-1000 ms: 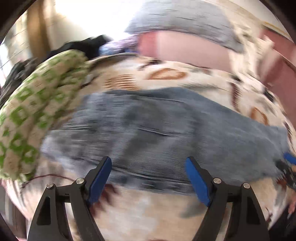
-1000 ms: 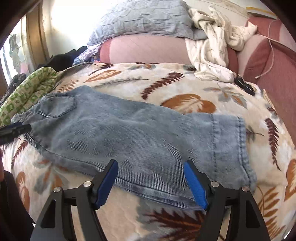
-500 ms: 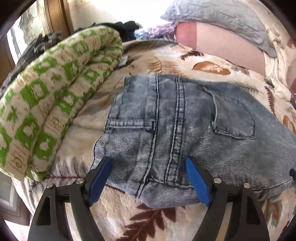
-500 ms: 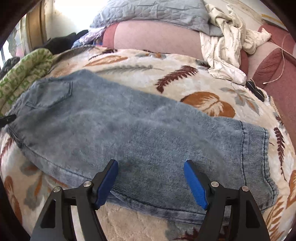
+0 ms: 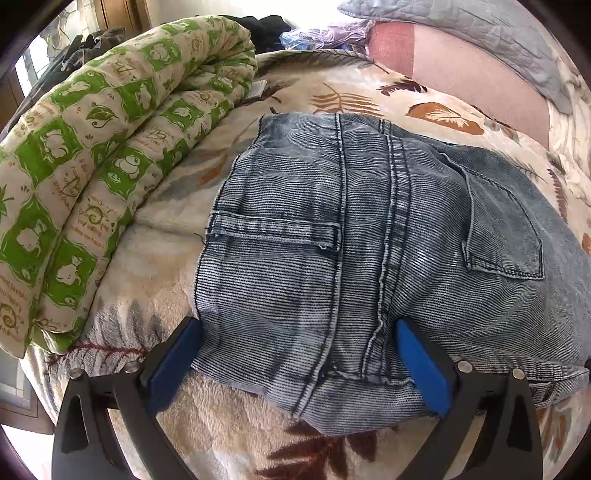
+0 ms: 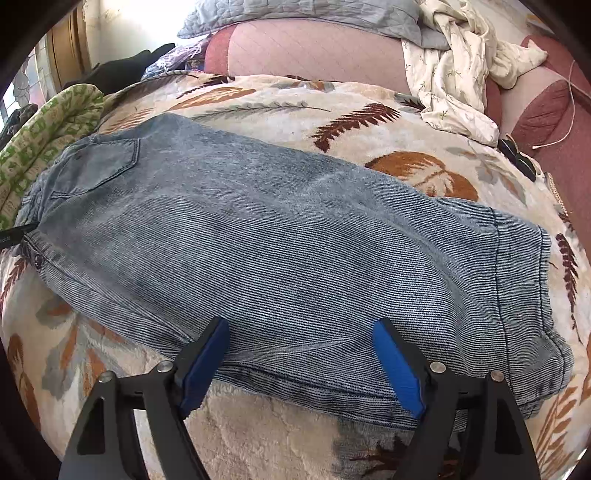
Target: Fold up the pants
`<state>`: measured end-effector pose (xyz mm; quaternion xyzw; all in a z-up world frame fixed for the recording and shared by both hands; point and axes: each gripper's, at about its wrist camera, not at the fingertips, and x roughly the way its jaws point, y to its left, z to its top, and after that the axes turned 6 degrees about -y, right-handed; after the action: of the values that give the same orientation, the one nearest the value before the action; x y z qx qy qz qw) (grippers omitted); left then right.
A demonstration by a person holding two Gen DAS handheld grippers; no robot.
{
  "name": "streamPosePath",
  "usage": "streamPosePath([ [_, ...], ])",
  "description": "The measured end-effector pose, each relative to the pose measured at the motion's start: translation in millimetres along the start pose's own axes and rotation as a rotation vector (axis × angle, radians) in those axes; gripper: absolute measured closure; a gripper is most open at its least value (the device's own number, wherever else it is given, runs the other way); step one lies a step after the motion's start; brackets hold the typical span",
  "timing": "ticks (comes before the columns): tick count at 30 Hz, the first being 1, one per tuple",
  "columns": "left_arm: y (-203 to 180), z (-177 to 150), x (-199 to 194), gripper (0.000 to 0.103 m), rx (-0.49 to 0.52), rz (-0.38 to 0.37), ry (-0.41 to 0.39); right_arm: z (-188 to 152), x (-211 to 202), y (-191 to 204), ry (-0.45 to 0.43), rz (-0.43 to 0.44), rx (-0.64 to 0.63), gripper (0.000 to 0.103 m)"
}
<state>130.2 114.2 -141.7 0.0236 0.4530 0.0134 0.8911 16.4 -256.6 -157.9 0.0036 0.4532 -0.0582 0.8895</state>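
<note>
Blue denim pants lie flat on a leaf-print blanket, folded lengthwise, waist to the left and leg hem to the right. The left wrist view shows the waist end with its back pockets and centre seam. My left gripper is open, its blue pads straddling the near waist edge just above the cloth. My right gripper is open, its pads over the near long edge of the leg. Neither holds any cloth.
A rolled green and cream quilt lies left of the waist. A pink headboard cushion, grey pillow and crumpled white cloth sit at the back. A small dark object lies at the far right.
Both grippers have moved down and closer to the pants. The left one swung left to the waist end; its pads now straddle the waist edge. Both stay open.
</note>
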Motion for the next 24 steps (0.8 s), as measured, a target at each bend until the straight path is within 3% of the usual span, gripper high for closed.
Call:
streamPosePath([
  [5,1,2,-10,0.0,-0.017,0.013,-0.003,2,-6,-7,-0.007,0.053,0.013,0.02],
  [11,-14,9,-61,0.0,0.005,0.045,-0.142,11,-29,-28,-0.083,0.135,0.104,0.019],
  [18,-63,11,-99,0.0,0.052,-0.068,-0.221,20,-41,-60,-0.115,0.121,0.204,0.019],
  [24,-108,-5,-96,0.0,0.12,-0.148,-0.184,15,-34,-95,-0.063,0.12,0.353,0.019],
])
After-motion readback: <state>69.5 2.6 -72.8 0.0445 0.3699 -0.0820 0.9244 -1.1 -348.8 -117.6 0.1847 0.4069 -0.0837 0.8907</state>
